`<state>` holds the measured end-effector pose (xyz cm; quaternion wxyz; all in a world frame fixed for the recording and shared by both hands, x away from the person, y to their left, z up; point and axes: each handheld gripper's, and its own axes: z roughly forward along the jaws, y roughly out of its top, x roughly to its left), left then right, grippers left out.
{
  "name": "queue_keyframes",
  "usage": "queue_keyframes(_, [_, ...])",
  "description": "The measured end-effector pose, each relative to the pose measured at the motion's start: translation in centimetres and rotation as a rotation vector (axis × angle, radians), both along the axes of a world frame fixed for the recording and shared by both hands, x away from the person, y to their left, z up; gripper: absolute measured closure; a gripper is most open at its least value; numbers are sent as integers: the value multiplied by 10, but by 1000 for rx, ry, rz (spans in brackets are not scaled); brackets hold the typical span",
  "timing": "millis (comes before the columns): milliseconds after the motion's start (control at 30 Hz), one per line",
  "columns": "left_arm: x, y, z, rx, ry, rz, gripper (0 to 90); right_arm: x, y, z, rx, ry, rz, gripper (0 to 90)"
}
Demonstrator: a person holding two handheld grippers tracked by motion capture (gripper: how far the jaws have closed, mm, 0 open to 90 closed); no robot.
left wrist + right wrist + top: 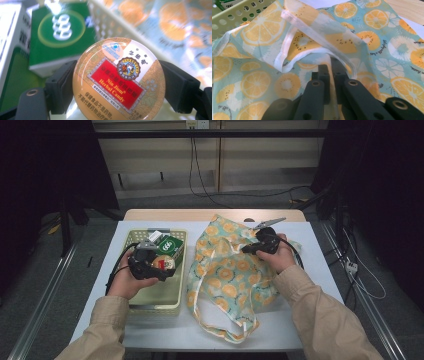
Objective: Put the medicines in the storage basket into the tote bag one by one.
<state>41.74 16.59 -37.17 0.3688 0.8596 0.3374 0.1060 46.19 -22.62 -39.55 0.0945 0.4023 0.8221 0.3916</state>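
On the white worktop [310, 270] sit a perforated basket [150, 306] and a fruit-print tote bag [225, 270]. The left gripper [117, 82] clamps a rigid, slippery herbal candy tin [118, 80] by its rim above the basket; the right gripper [331, 75] pinches the bag's limp edge.

Your way out of the basket [131, 237]: boxes [167, 242] crowd the far end, bag [227, 270] lies just beside; near half open.

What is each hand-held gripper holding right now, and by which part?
Left hand-held gripper clamps the round candy tin across its rim, at opposite sides. Right hand-held gripper pinches the fruit-print bag at its opening hem.
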Motion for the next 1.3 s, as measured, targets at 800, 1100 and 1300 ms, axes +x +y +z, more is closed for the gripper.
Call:
queue_keyframes(800, [-20, -129, 21, -111, -22, -249, 203, -1, -5, 3, 11, 4, -7, 896])
queue_keyframes(1100, [-16, -154, 2, -78, -3, -281, 203, -1, -4, 4, 14, 3, -8, 896])
queue_keyframes(1300, [-18, -166, -9, -77, 14, -307, 202, -1, -3, 7, 15, 1, -12, 896])
